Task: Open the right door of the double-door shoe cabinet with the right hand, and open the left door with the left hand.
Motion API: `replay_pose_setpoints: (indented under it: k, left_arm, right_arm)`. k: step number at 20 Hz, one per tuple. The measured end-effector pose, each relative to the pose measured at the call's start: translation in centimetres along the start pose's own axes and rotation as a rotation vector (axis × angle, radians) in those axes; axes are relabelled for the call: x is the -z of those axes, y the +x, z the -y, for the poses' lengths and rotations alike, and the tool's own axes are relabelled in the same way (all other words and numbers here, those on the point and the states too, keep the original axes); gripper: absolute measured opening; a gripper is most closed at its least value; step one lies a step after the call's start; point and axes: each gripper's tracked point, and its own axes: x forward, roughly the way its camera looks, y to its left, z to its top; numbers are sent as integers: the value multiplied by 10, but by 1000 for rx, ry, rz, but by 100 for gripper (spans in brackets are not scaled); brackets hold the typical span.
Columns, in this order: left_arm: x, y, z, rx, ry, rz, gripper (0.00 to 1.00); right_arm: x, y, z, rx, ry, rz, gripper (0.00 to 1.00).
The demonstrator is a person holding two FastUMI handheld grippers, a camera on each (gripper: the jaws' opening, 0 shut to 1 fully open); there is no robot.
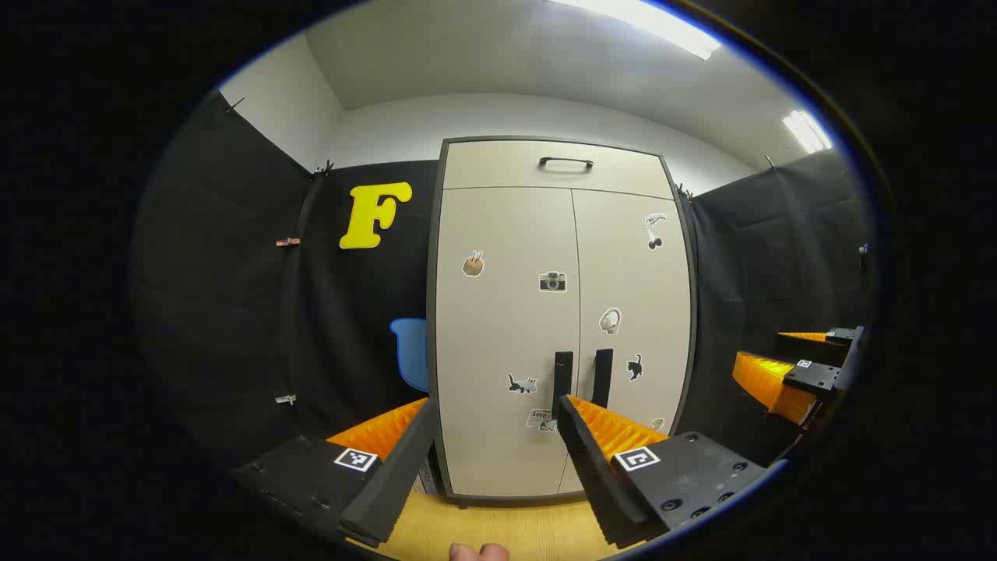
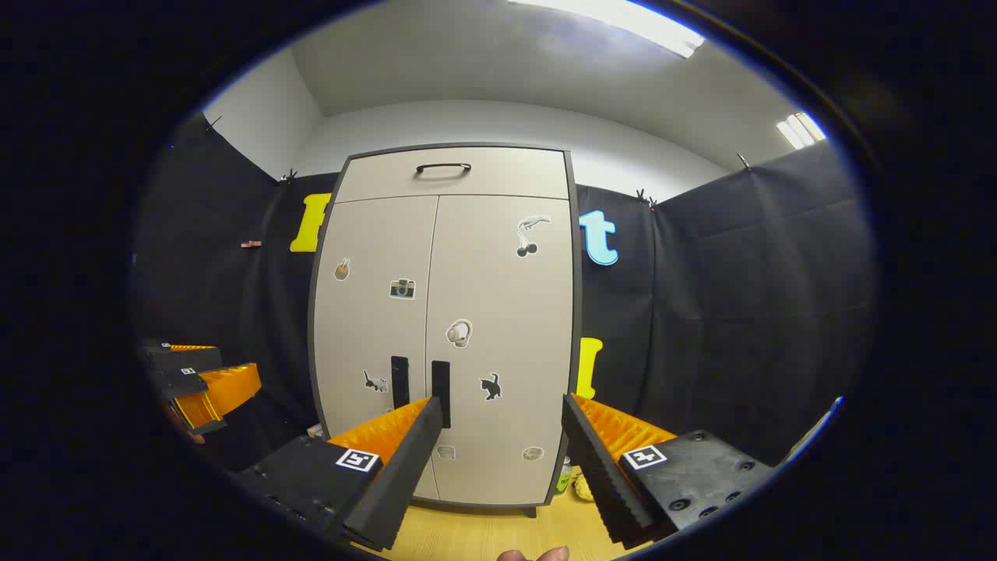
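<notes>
Shoe cabinet (image 1: 557, 312) standing ahead against the booth wall, its left door (image 1: 506, 335) and right door (image 1: 635, 327) both closed, with the left gripper (image 1: 492, 436) and right gripper (image 2: 502, 436) spread wide, grasping nothing, short of the cabinet's two vertical handles (image 1: 562, 378).

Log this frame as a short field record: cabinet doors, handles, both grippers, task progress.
cabinet: shoe cabinet, upright on wooden floor, stickers on doors
doors: left door and right door both closed
handles: left handle and right handle, vertical, side by side at the centre seam
left gripper: open, short of the cabinet, holding nothing
right gripper: open, short of the cabinet, holding nothing
progress: neither door opened yet
</notes>
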Motion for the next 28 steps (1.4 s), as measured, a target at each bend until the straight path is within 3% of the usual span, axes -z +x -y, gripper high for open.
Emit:
replay_pose_setpoints:
  k: [19,28]
  left_arm:
    - [4,2,-8,11,-7,-1,95]
    - [18,-6,-10,26,-15,-25,95]
  right_arm:
    - [3,7,-12,-2,16,-11,97]
    - [53,86,-47,-40,46,-86,98]
